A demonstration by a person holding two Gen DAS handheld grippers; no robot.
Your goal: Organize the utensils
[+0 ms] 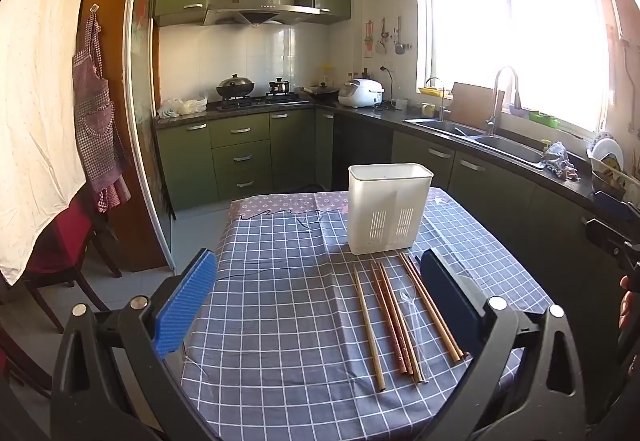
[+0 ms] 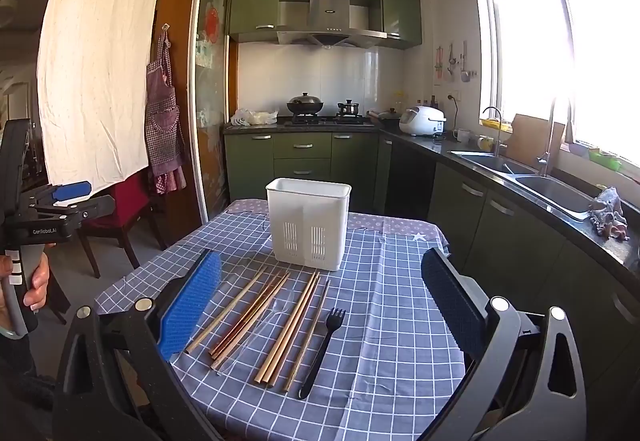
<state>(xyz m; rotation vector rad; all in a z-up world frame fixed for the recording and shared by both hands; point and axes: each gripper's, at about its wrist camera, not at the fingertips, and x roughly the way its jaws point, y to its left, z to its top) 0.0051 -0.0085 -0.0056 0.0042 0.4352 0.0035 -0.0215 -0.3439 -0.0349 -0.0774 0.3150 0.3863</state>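
We see both the left gripper (image 1: 316,305) and right gripper (image 2: 320,305) spread wide, holding nothing. Chopsticks (image 2: 256,315), a black fork (image 2: 322,351) and perhaps a clear spoon (image 2: 262,329) lie mid-frame before the white holder (image 2: 308,223).

You've got a white slotted holder (image 2: 307,222) on the surface's blue-and-white grid cloth (image 2: 384,321). In front of it: tan and reddish-brown chopsticks (image 2: 256,315), a clear spoon (image 2: 256,333), a black fork (image 2: 322,351). Each tool's pads (image 2: 192,305) are bright blue.
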